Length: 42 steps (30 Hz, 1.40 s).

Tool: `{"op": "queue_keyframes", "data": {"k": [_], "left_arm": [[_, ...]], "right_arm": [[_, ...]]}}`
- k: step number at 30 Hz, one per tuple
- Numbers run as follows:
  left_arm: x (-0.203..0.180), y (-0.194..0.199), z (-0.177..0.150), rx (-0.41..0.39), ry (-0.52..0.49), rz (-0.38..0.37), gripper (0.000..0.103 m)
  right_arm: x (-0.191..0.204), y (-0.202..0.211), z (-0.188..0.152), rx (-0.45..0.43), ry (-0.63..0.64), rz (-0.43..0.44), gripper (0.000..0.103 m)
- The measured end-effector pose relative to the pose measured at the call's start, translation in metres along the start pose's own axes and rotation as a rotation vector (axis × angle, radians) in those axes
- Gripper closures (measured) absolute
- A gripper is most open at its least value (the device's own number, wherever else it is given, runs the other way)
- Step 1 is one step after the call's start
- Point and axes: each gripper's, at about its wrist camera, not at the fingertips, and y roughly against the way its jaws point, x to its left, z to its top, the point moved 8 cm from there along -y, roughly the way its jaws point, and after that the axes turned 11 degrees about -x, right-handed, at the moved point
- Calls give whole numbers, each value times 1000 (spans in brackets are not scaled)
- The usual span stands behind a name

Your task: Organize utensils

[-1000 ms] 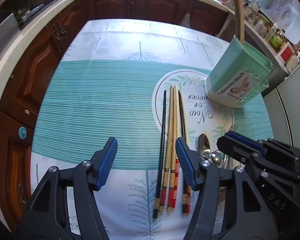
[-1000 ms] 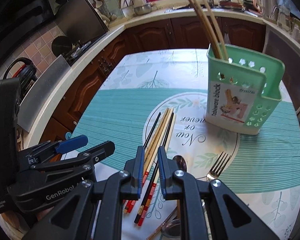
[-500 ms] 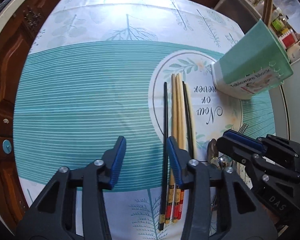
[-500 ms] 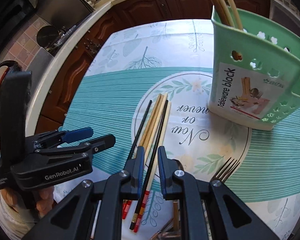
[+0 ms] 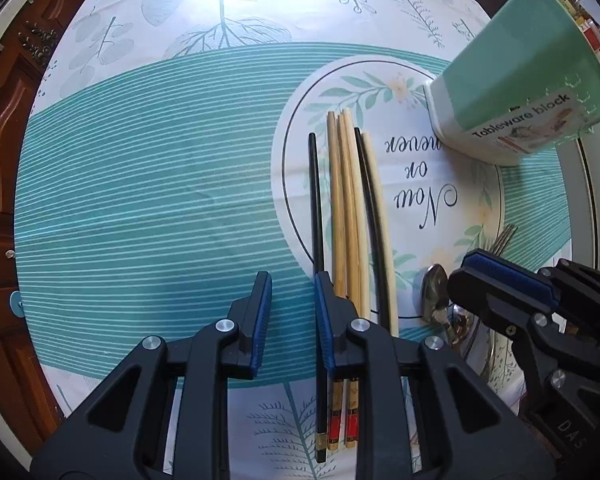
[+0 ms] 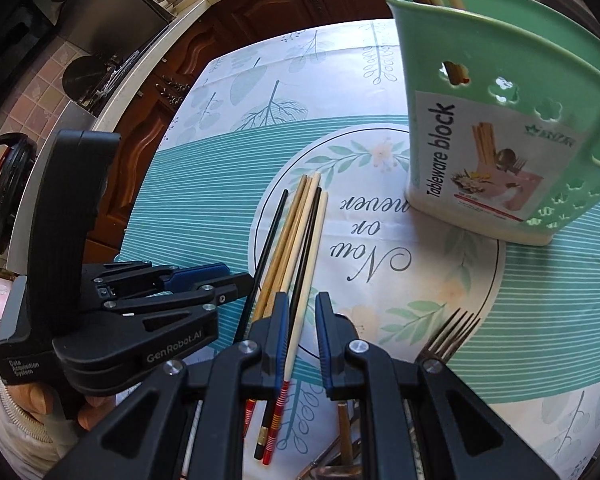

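Several chopsticks lie side by side on the tablecloth, tan, cream and black; they also show in the right wrist view. The mint tableware caddy stands beyond them with two chopsticks in it; it also shows in the left wrist view. My left gripper is open, low over the cloth, its right finger against the leftmost black chopstick. My right gripper is open with a narrow gap, straddling a black and a cream chopstick. A fork and a spoon lie to the right.
The table carries a teal-striped cloth with a round printed motif. Wooden cabinets and a counter edge lie beyond the table. More cutlery lies near the front edge.
Both grippers have dropped lower and moved forward over the chopsticks. The left jaws have narrowed. The right jaws have widened a little around two chopsticks.
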Motion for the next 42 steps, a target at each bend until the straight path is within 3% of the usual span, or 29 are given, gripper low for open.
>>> {"op": "queue_keyframes", "data": {"k": [12,18,21,23,25,34,42], "left_arm": [[-25,-3,-16,31,-99,80,84],[-27,1,-37,64,-87,83,84],[-16,9,-48,74,-71,79,84],[-12,12,-54,69,-72,96,96],[-6,15,-59,69,-55,89,99],[25,32,-73,55,-18,60,99],[51,30,-78,49,-6,17,99]], "right_arm": [[-3,3,-7,2,-1,7,90],[-6,4,-10,3,-7,17,90],[-6,4,-12,14,-8,27,90],[-5,1,-13,28,-8,36,90],[-1,-2,-15,49,-14,55,90],[18,-30,-26,164,-94,96,90],[10,-43,-31,200,-165,17,90]]}}
